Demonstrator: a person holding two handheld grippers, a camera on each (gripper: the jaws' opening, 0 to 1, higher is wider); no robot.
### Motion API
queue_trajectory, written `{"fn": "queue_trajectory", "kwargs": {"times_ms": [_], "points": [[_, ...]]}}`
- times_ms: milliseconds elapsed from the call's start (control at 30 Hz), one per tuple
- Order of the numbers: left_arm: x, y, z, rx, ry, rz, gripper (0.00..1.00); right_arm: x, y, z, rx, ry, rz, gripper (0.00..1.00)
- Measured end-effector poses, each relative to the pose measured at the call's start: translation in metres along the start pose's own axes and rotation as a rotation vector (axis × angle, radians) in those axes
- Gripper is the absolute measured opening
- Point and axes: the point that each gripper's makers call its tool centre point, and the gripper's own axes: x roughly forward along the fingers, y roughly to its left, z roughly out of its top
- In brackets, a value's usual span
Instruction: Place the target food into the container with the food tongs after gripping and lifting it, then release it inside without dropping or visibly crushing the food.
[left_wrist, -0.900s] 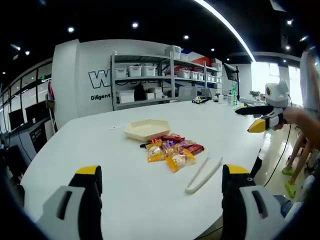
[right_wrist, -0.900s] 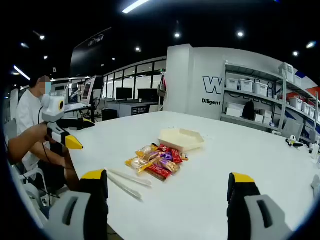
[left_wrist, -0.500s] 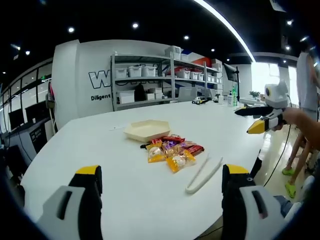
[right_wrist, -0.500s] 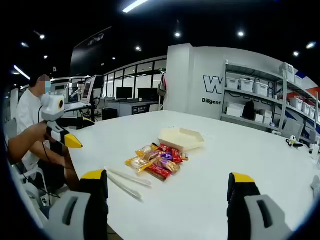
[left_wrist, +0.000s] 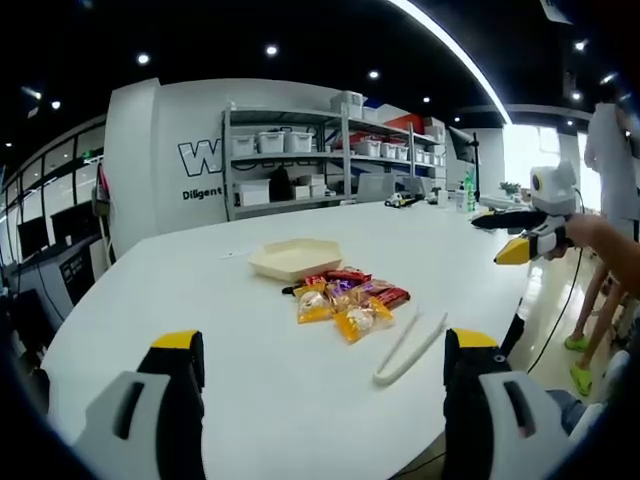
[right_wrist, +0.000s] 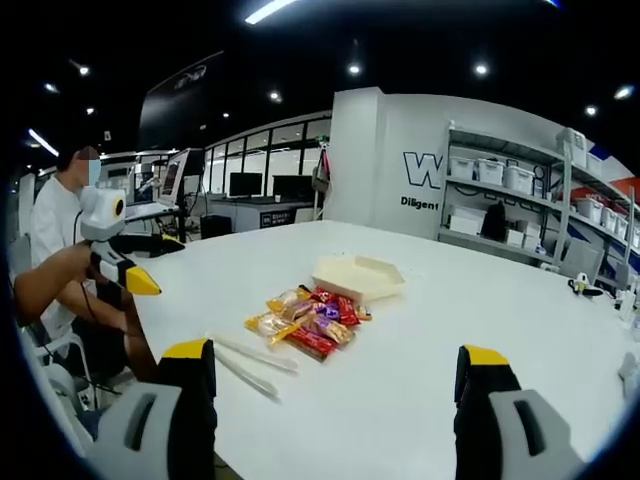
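A heap of wrapped snacks (left_wrist: 345, 300) (right_wrist: 305, 318) lies mid-table on the white table (left_wrist: 200, 290). Just beyond it sits a cream hexagonal container (left_wrist: 295, 258) (right_wrist: 358, 277) with nothing visible inside. White food tongs (left_wrist: 410, 350) (right_wrist: 250, 362) lie flat on the table beside the snacks, on the near side. My left gripper (left_wrist: 325, 345) hovers open at the table's near edge, holding nothing. My right gripper (right_wrist: 335, 352) is open and holds nothing too. Each gripper appears in the other's view, hand-held off the table edge: right gripper (left_wrist: 507, 237), left gripper (right_wrist: 148, 265).
Metal shelves with white bins (left_wrist: 300, 160) (right_wrist: 520, 200) stand behind the table. Bottles and small items (left_wrist: 462, 195) sit at the table's far end. A person stands at the right edge (left_wrist: 610, 170). Desks with monitors (right_wrist: 250, 190) line the back.
The right gripper view has shifted slightly, so its camera moved a little. The snacks, tongs and container lie where they were, and both grippers stay open.
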Motion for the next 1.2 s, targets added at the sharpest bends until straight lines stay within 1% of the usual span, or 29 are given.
{"fn": "queue_trajectory", "kwargs": {"times_ms": [133,300,433,767,967,1200], "points": [[0.0012,0.0002,-0.0007,0.006,0.000,0.002,0.99,-0.0001,0.0001,-0.0011,0.001,0.008,0.003,1.00],[0.0033,0.0003,-0.0056,0.002,0.019,-0.001,0.99,-0.0001,-0.0005,-0.0023,0.004,0.011,0.003,1.00],[0.0043,0.0009,-0.0064,0.009,0.023,0.001,0.99,0.0008,-0.0009,-0.0049,0.006,0.018,0.003,1.00],[0.0037,0.0021,-0.0070,0.009,0.025,-0.001,0.99,0.0026,0.0004,-0.0050,0.015,0.013,0.008,0.99],[0.0030,0.0025,-0.0068,0.005,0.021,-0.002,0.99,0.0034,0.0015,-0.0061,0.007,0.025,0.010,0.99],[0.0047,-0.0002,-0.0061,0.004,0.020,-0.008,0.99,0.0078,-0.0026,-0.0097,0.000,0.032,0.012,0.98]]}}
